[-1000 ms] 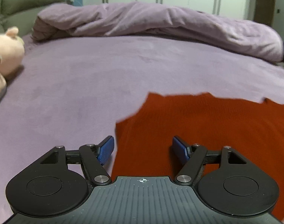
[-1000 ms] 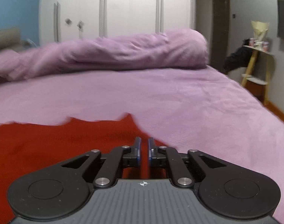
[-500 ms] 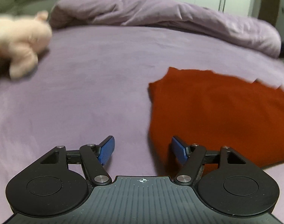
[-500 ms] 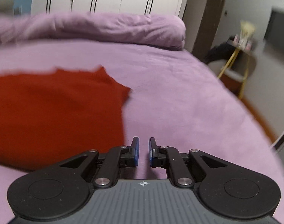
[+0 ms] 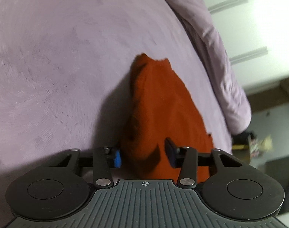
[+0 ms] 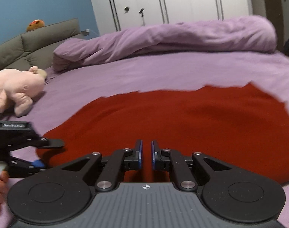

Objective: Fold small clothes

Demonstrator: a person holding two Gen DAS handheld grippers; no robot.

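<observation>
Left gripper (image 5: pixel 144 156) has rolled onto its side since a second ago, jaws closing around the near-left edge of the red garment (image 5: pixel 163 104) on the purple bed (image 5: pixel 59 57), pads not visibly pressing. Right gripper (image 6: pixel 146 155), near-shut and empty, has swung above the cloth's near edge. Only its view shows the pink plush pig (image 6: pixel 17 89) far left.

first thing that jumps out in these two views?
The red garment spread flat on the purple bedsheet, filling the middle of the right view. At its left edge the left hand-held gripper is closing around a raised fold. A pink plush pig lies far left, near the headboard.
</observation>
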